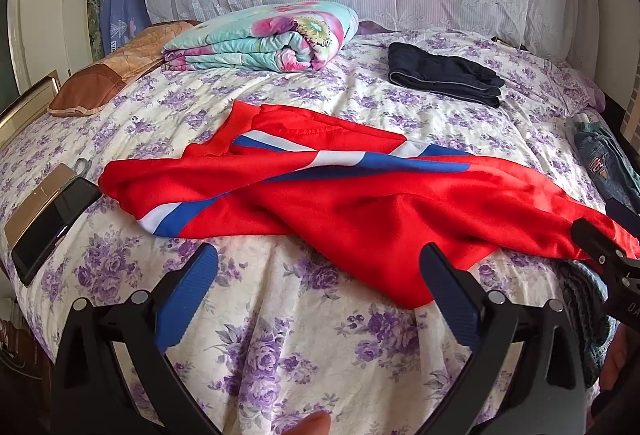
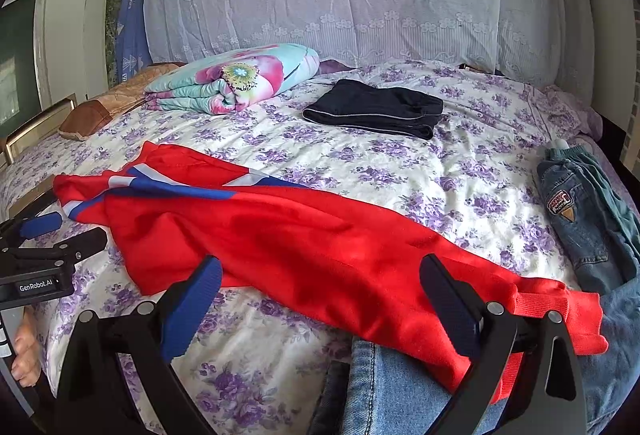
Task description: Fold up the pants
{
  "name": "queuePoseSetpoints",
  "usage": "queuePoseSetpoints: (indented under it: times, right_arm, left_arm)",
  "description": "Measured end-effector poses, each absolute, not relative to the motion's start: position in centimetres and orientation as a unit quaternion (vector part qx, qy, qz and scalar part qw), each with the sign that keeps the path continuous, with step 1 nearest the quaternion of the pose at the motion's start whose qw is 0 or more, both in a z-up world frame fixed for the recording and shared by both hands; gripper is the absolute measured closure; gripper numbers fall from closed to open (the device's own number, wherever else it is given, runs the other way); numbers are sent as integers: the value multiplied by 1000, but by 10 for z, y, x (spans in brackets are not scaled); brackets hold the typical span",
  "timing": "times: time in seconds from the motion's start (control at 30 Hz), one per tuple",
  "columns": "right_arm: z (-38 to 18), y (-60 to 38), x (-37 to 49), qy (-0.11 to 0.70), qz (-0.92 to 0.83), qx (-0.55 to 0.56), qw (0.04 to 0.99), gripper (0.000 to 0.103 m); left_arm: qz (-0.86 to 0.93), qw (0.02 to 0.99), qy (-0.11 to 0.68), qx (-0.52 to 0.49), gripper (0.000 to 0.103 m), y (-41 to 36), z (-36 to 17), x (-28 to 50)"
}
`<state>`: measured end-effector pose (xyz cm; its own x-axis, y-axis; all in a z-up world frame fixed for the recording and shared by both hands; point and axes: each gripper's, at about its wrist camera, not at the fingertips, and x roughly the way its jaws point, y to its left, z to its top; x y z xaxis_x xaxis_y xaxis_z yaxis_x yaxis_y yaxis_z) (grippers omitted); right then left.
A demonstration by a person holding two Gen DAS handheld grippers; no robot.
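Nearest, the left gripper [image 1: 316,275] hangs with its jaws spread wide and empty over the flowered bedsheet [image 1: 280,335]. The right gripper [image 2: 320,283] is likewise released, its fingers straddling the red pants [image 2: 300,235] without pinching them. The pants lie crumpled and unfolded across the near edge of the bed, cuff at four o'clock over a pile of jeans [image 2: 400,395], probably dropped there to be spread flat first. Beyond, at one o'clock, dark pants [image 2: 376,109] sit folded, apparently finished. Farthest, at eleven o'clock, rests a rolled floral quilt [image 2: 236,83].
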<state>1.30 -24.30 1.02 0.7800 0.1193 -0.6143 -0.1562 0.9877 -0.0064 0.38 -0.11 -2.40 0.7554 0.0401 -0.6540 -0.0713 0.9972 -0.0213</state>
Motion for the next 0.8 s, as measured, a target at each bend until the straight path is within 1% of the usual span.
queuePoseSetpoints:
  times: [0.8]
  right_arm:
    - [2,-249,16,331,70,-15,941,3]
  left_arm:
    - [29,934,355,-23,5,0,-33,7]
